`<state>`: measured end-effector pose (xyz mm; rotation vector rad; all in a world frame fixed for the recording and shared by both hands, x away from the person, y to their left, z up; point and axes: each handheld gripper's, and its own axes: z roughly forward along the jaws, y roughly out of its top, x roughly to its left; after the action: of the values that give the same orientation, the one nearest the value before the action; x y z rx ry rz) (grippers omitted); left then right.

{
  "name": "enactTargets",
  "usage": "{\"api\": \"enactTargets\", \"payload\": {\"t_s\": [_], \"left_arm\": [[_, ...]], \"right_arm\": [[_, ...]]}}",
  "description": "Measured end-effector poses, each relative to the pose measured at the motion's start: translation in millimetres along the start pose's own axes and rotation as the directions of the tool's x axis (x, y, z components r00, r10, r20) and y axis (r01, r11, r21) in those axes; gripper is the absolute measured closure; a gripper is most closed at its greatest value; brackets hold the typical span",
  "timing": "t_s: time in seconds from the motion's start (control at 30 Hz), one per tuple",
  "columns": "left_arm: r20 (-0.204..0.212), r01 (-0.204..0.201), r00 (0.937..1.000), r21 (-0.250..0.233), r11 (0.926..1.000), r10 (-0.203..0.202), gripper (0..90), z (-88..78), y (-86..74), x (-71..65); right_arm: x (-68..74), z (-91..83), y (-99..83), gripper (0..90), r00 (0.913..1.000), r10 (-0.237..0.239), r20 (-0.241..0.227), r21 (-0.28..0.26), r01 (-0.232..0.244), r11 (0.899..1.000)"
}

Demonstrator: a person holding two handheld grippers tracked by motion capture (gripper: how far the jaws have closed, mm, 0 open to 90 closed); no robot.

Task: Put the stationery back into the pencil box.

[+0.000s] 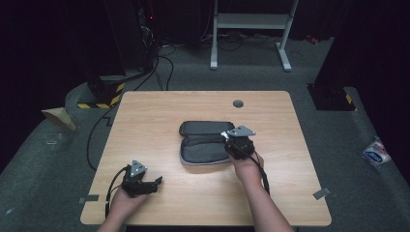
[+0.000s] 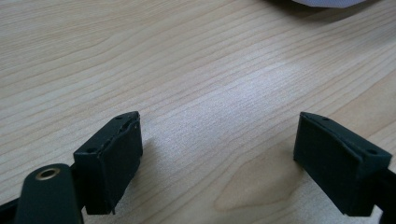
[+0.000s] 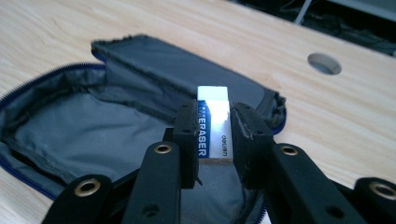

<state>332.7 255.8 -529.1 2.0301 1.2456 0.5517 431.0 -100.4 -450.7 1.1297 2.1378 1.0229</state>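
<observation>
Eraser (image 3: 214, 122): centre of the right gripper view, above the open grey pencil case (image 3: 74, 135); probably light, rubbery, sleeve slick, best held across its flat sides.
Right gripper (image 3: 213, 135): clamped on it.
Left gripper (image 2: 219, 158): wide apart, empty, over bare table (image 2: 196, 60).

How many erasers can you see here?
1. The eraser is clamped between the right gripper jaws, above the open grey pencil case. Others could be hidden in the case's folds.
</observation>
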Motion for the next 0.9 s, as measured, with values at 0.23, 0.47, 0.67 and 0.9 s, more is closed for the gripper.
{"api": "enactTargets", "payload": {"t_s": [0.23, 0.47, 0.67, 0.9], "left_arm": [[0.002, -0.004, 1.0000, 0.001, 1.0000, 0.004, 15.9, 0.0, 0.1, 0.0], [0.003, -0.006, 1.0000, 0.001, 1.0000, 0.006, 16.2, -0.1, 0.1, 0.0], [0.000, -0.008, 1.0000, 0.000, 1.0000, 0.008, 16.3, -0.2, 0.1, 0.0], [0.002, -0.004, 1.0000, -0.001, 1.0000, 0.004, 16.3, -0.1, 0.0, -0.3]], "right_arm": [[3.0, 20.3, -9.0, 72.3, 0.9999, 0.015, -0.001, 0.076, -0.015, 0.997], [7.3, 27.3, -14.6, 72.2, 0.9999, 0.006, 0.013, 0.118, -0.007, 0.993], [7.9, 33.7, -17.6, 71.2, 0.9998, -0.003, 0.019, 0.141, 0.000, 0.990], [12.1, 30.0, -17.1, 59.4, 0.9999, 0.011, 0.005, 0.109, -0.012, 0.994]]}}
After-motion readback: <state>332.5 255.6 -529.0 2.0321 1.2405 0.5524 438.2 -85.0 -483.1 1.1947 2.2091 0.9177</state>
